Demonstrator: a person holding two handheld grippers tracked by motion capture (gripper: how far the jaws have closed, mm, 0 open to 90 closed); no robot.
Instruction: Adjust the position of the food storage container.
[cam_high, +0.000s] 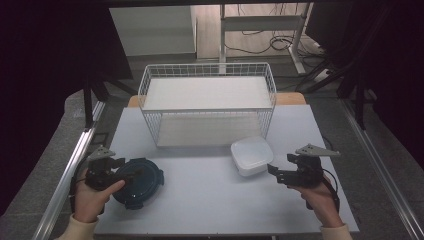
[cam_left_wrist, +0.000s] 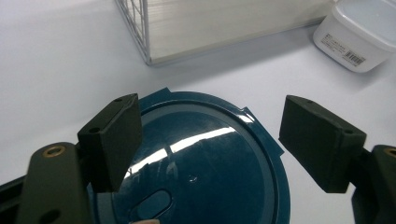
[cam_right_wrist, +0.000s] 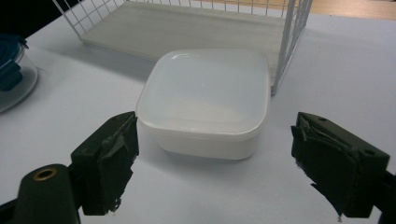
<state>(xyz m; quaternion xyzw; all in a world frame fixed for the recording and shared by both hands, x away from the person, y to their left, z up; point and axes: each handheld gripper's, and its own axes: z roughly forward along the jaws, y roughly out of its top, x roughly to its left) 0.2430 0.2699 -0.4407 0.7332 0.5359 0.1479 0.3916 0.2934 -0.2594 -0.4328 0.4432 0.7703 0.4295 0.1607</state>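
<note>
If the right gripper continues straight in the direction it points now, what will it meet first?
Most likely the white box. In the right gripper view it sits directly ahead of the open right gripper, centred between the jaws and not yet touched. The wire basket stands behind it.

wire rack (cam_high: 207, 102) at table (cam_high: 210, 205) rear; round container (cam_high: 137, 181) front-left of it, square container (cam_high: 251, 156) front-right, near rack.

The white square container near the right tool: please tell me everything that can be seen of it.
The white container is a low, square box with rounded corners, seemingly translucent plastic, closed by a matching lid. One side carries a small label with a barcode. It sits flat on the table, just in front of the wire basket's right corner. The right tool is open beside it, not touching.
</note>
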